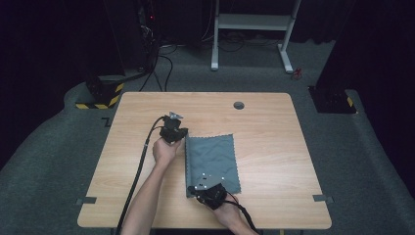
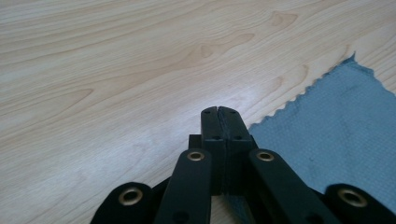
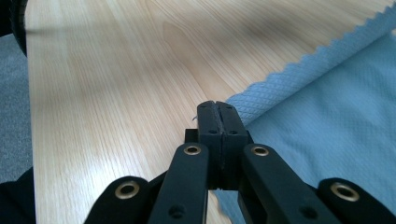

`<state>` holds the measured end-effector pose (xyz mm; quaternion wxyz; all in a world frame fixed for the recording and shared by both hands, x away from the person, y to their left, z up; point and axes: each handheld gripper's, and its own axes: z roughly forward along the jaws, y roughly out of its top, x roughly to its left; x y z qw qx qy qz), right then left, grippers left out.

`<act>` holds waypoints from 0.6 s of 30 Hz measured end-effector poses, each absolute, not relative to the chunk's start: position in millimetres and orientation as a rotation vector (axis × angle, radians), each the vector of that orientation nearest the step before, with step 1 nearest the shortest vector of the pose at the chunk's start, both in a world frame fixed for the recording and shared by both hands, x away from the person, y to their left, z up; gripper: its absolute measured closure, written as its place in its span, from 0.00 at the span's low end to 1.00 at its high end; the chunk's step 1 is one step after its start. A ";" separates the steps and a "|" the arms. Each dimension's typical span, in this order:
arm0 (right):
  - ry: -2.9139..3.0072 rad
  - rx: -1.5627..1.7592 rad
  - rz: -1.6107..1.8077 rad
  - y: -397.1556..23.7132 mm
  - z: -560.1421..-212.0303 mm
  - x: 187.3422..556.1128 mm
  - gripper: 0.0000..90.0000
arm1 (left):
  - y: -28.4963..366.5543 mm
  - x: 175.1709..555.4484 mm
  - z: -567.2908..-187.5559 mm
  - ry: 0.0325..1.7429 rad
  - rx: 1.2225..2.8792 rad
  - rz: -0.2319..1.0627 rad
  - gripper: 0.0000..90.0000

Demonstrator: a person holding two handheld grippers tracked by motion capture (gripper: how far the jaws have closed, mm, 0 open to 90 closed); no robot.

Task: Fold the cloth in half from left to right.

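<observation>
A grey-blue cloth [image 1: 213,161] with zigzag-cut edges lies on the wooden table [image 1: 274,147]. Its left edge is raised a little off the wood. My left gripper [image 1: 182,138] is at the cloth's far left corner, and in the left gripper view it [image 2: 218,109] is shut with the cloth [image 2: 336,130] pinched between the jaws. My right gripper [image 1: 194,188] is at the near left corner, and in the right gripper view it [image 3: 216,105] is shut on the cloth [image 3: 336,116]. Both forearms come in from the bottom edge.
A round cable hole [image 1: 239,105] sits near the table's far edge. Grey tape strips mark the near left [image 1: 86,200] and near right [image 1: 323,198] of the table. A white frame [image 1: 254,22] stands on the carpet beyond. Bare wood surrounds the cloth.
</observation>
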<state>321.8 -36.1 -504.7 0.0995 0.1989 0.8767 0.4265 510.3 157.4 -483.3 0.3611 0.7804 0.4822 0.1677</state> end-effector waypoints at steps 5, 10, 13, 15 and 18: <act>2.583 0.629 1.252 -49.5 -509.1 320.9 1.00 | 151.1 511.7 -490.5 1.249 2.028 0.415 1.00; 2.568 0.647 1.242 -61.8 -512.0 319.7 1.00 | 143.0 512.9 -491.3 1.244 2.014 0.395 1.00; 2.558 0.668 1.239 -68.1 -513.7 319.0 1.00 | 138.2 513.5 -491.1 1.237 2.007 0.388 1.00; 2.553 0.673 1.236 -72.1 -514.3 318.6 1.00 | 133.6 513.8 -491.4 1.226 2.010 0.389 1.00; 2.545 0.678 1.228 -77.8 -514.1 316.9 1.00 | 128.5 514.6 -492.0 1.218 2.013 0.375 1.00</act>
